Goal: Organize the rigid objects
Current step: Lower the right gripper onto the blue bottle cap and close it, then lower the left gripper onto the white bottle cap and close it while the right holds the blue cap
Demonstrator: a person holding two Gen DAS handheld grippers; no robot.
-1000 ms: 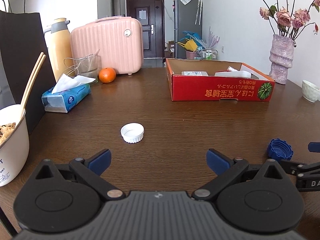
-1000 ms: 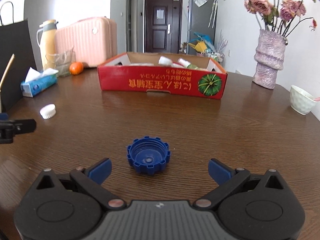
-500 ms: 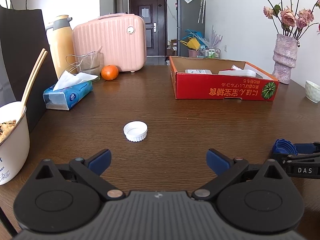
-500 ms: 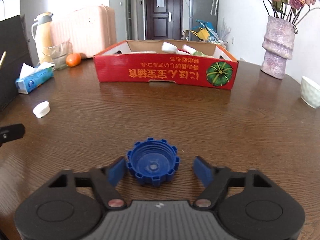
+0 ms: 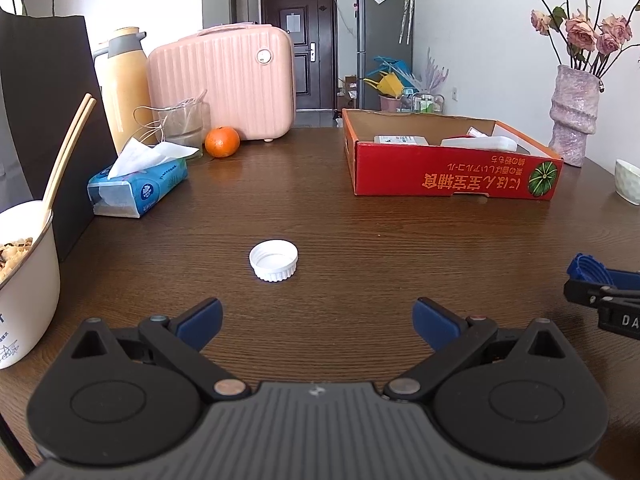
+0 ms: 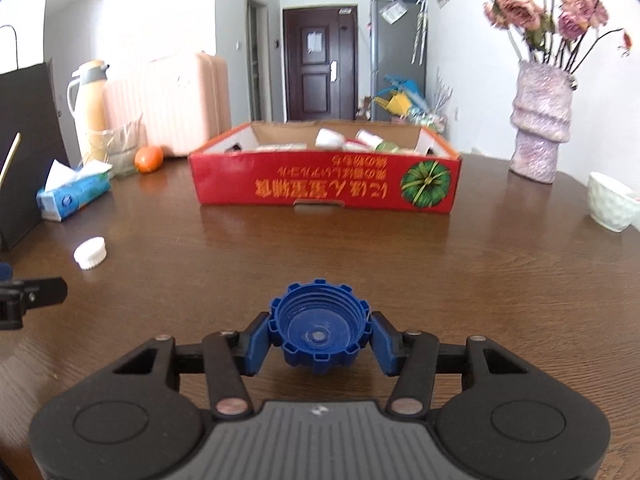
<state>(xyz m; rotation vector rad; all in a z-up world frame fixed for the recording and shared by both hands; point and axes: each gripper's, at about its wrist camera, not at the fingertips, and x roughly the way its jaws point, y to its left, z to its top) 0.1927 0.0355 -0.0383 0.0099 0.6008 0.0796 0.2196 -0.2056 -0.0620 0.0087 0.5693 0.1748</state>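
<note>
My right gripper (image 6: 319, 338) is shut on a blue ridged bottle cap (image 6: 319, 326) and holds it just above the brown table; the cap also shows at the right edge of the left wrist view (image 5: 586, 269). A white cap (image 5: 274, 260) lies open side up on the table ahead of my left gripper (image 5: 316, 318), which is open and empty; it also shows at the left in the right wrist view (image 6: 91, 253). A red cardboard box (image 6: 324, 190) with several items inside stands farther back (image 5: 452, 178).
At the left are a tissue pack (image 5: 138, 188), an orange (image 5: 222, 142), a glass (image 5: 185, 124), a thermos (image 5: 122, 80), a pink case (image 5: 224, 84), a black bag (image 5: 44, 120) and a noodle bowl with chopsticks (image 5: 24, 280). A vase (image 6: 540, 132) and a white cup (image 6: 610, 202) stand at the right.
My right gripper moved forward around the blue cap, closed on it and lifted it slightly. My left gripper stayed open and shifted only a little.
</note>
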